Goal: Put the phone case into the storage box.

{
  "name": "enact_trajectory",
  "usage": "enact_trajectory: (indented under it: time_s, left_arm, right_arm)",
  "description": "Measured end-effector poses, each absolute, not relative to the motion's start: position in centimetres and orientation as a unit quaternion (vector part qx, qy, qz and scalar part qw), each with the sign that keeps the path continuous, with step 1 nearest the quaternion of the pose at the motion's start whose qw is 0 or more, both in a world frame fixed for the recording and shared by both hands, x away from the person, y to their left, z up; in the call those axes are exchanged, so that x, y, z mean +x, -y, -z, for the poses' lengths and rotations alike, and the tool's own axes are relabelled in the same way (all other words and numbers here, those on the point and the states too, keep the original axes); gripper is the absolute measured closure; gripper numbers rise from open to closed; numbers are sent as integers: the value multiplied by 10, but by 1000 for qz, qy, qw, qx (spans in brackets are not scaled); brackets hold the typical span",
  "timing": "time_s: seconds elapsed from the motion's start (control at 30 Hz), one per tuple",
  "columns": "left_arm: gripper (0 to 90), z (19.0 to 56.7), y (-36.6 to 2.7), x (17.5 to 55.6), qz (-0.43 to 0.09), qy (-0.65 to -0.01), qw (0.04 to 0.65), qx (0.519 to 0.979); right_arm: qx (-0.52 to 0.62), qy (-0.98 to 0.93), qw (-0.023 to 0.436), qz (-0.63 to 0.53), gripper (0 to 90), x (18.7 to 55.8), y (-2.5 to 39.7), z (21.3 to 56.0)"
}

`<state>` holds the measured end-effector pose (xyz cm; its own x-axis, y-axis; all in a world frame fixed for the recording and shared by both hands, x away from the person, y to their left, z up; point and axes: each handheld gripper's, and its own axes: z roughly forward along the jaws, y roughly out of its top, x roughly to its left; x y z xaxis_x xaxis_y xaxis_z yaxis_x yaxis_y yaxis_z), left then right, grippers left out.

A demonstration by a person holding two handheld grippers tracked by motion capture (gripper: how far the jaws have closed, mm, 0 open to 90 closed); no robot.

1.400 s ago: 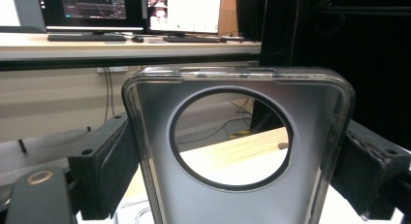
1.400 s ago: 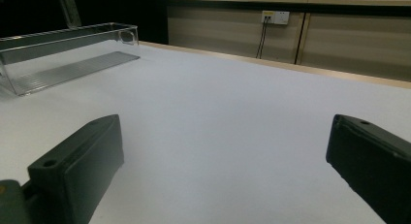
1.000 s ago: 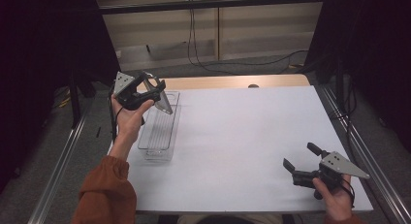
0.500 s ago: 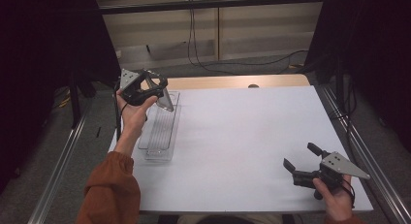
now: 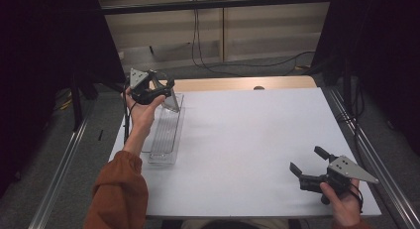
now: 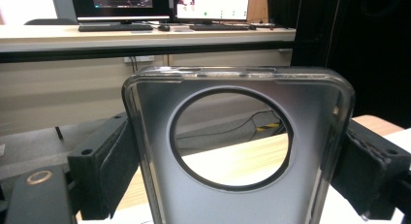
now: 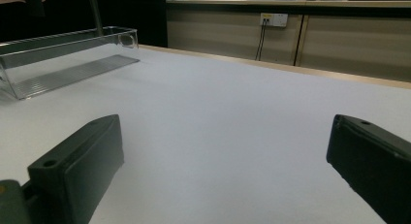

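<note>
Left gripper (image 5: 157, 93): clamped on clear phone case (image 6: 237, 151), now lifted farther back above clear tray (image 5: 163, 140); likely removal. Right gripper (image 5: 309, 165): jaws apart, unmoved on white table (image 5: 247, 140).

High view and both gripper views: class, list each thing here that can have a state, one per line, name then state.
Left gripper: shut on the phone case, raised above the tray's far end.
Phone case: clamped by its side edges between the jaws, off the table.
Clear tray: empty, lying flat on the table by its left edge.
Right gripper: open, holding nothing, low over the table's near right corner.
Table: white top, bare in the middle.
</note>
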<state>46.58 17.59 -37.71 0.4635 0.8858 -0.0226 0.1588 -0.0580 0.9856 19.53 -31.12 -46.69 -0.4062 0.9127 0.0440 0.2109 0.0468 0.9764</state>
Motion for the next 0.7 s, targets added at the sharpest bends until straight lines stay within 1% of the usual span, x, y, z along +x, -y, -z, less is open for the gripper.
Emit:
enact_trajectory:
  time_s: [0.27,0.6,0.7]
  left_arm:
    - [126,383,-171,476,-326,-408,557,646]
    - [126,395,-177,487,-326,-432,540,645]
    - [126,399,-175,490,-325,-430,545,642]
  right_arm:
    - [434,-646,326,-537,0,195,311,467]
    - [432,-648,325,-536,0,195,311,467]
    - [430,-649,325,-537,0,195,312,467]
